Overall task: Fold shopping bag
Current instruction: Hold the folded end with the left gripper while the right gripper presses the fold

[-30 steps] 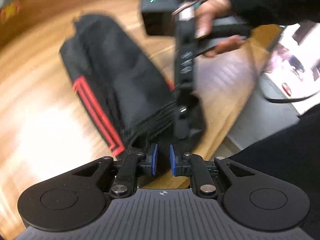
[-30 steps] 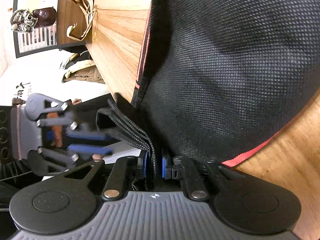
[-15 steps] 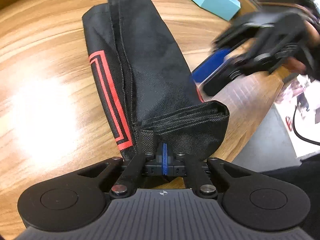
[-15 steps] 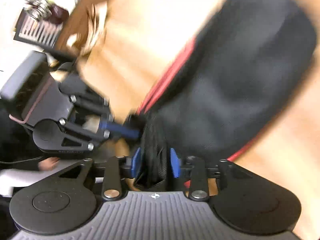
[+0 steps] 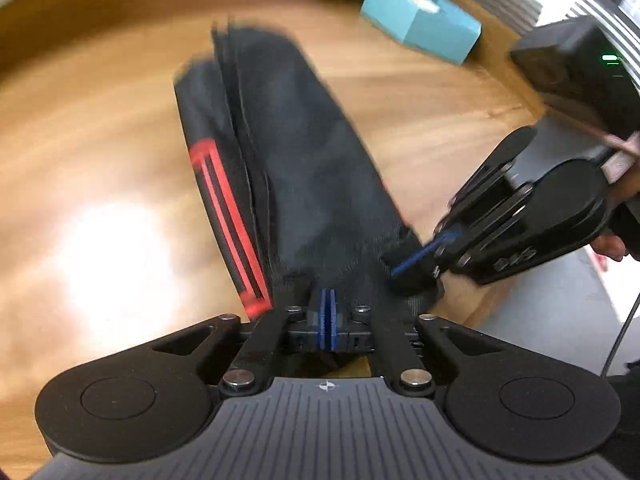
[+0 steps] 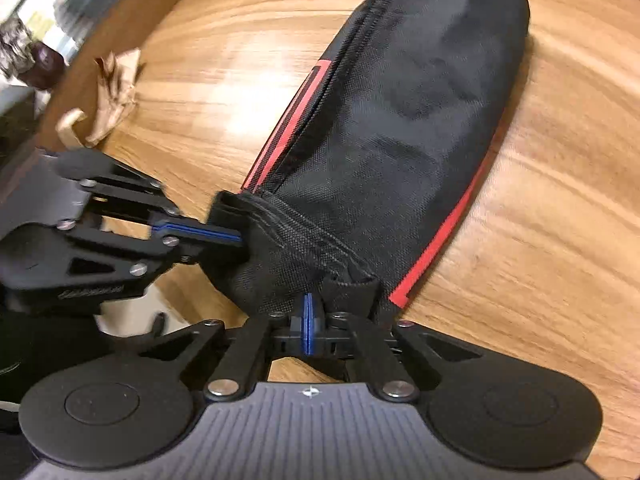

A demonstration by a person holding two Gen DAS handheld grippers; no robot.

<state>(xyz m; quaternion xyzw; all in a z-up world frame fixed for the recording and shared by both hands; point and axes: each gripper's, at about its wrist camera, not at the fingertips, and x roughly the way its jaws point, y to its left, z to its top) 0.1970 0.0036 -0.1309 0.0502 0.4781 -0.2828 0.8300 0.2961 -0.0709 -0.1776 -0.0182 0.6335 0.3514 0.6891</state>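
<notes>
Gripping the shopping bag (image 6: 400,140) by its near end, I am clamping left gripper (image 5: 327,308) and right gripper (image 6: 307,312) on adjacent corners, lifting it off the table (image 6: 540,220) to fold lengthwise.

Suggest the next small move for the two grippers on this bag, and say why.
Probably lift the near end and carry it over toward the far end. The left gripper and the right gripper are both shut on the near edge of the black bag, which lies long and narrow on the wooden table, already folded lengthwise. Folding it end to end looks like the remaining step.
</notes>
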